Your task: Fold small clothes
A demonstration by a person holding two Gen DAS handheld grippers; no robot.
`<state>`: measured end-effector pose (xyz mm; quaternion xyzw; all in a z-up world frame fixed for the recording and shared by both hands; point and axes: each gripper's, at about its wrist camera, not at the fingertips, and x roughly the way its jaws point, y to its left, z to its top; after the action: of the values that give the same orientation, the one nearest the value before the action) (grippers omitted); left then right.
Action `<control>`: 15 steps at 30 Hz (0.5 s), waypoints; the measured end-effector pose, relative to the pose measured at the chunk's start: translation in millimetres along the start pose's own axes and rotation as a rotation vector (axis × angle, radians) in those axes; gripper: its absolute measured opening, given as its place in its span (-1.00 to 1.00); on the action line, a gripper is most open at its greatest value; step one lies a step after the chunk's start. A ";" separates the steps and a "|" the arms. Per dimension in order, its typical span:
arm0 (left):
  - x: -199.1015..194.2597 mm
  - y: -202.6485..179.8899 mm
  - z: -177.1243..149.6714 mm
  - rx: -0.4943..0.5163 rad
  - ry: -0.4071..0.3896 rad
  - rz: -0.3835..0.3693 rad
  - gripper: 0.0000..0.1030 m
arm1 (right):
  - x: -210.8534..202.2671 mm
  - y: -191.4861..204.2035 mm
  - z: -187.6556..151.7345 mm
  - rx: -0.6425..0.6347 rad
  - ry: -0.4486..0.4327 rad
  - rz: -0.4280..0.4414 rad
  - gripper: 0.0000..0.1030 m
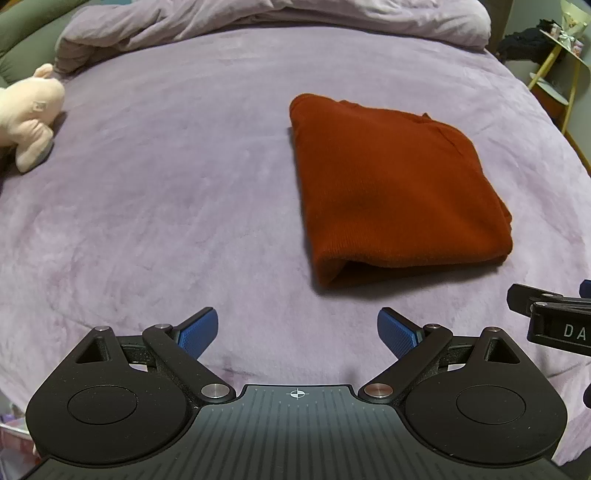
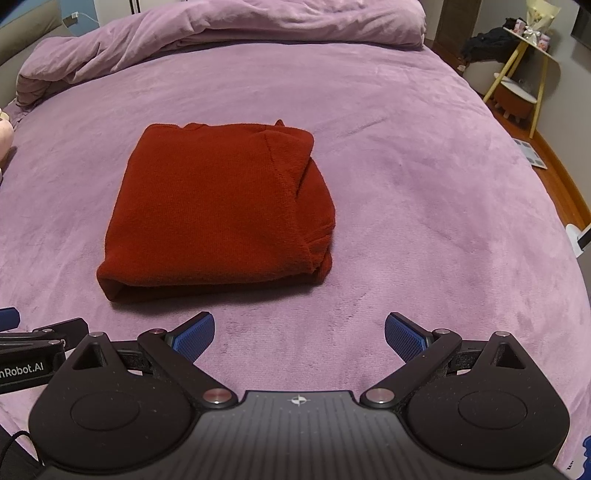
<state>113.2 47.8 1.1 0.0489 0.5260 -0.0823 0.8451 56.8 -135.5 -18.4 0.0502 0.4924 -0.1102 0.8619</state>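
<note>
A rust-red knit garment [image 1: 395,184] lies folded into a neat rectangle on the purple bed cover [image 1: 166,184]. It also shows in the right wrist view [image 2: 214,210], left of centre. My left gripper [image 1: 297,332] is open and empty, hovering near the front of the bed, left of and short of the garment. My right gripper [image 2: 299,338] is open and empty, just short of the garment's near right corner. The right gripper's side shows at the right edge of the left wrist view [image 1: 554,317]; the left gripper's side shows at the left edge of the right wrist view [image 2: 37,347].
A bunched purple duvet [image 2: 221,33] lies along the far end of the bed. A pale pink plush toy [image 1: 29,114] sits at the bed's left edge. A yellow-legged side table [image 2: 524,55] with dark clothes stands at the far right, off the bed.
</note>
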 end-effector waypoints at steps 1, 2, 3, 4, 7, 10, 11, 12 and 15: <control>-0.1 0.1 0.0 0.001 -0.001 -0.001 0.88 | -0.1 0.1 0.0 0.000 0.000 0.000 0.92; -0.2 -0.2 -0.1 0.001 -0.001 0.000 0.88 | 0.0 -0.1 -0.3 0.000 0.000 0.000 0.92; -0.1 -0.1 -0.1 0.001 -0.002 0.001 0.88 | 0.2 -0.2 -0.6 -0.001 0.000 0.001 0.92; -0.1 0.0 -0.1 0.002 -0.002 0.001 0.88 | 0.2 -0.1 -0.6 -0.001 0.000 -0.001 0.92; -0.1 0.1 0.0 0.000 -0.001 -0.002 0.88 | 0.6 -0.9 -0.5 -0.001 0.000 0.001 0.92; -0.1 -0.1 1.0 -0.002 0.000 -0.005 0.88 | 0.6 -2.2 -0.9 0.001 -0.001 0.004 0.92; -0.4 -0.8 1.4 -0.001 0.000 -0.004 0.88 | 0.7 -2.4 -1.0 0.001 -0.001 0.004 0.92; -0.5 -0.9 1.6 -0.001 -0.001 -0.003 0.88 | 0.8 -2.5 -1.1 0.001 -0.001 0.003 0.92; -0.7 -1.5 2.3 -0.002 -0.002 -0.002 0.88 | 0.9 -2.9 -1.3 0.002 -0.001 0.004 0.92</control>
<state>114.7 46.0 2.7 0.0474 0.5253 -0.0828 0.8456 55.5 -138.2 -19.7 0.0520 0.4920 -0.1089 0.8622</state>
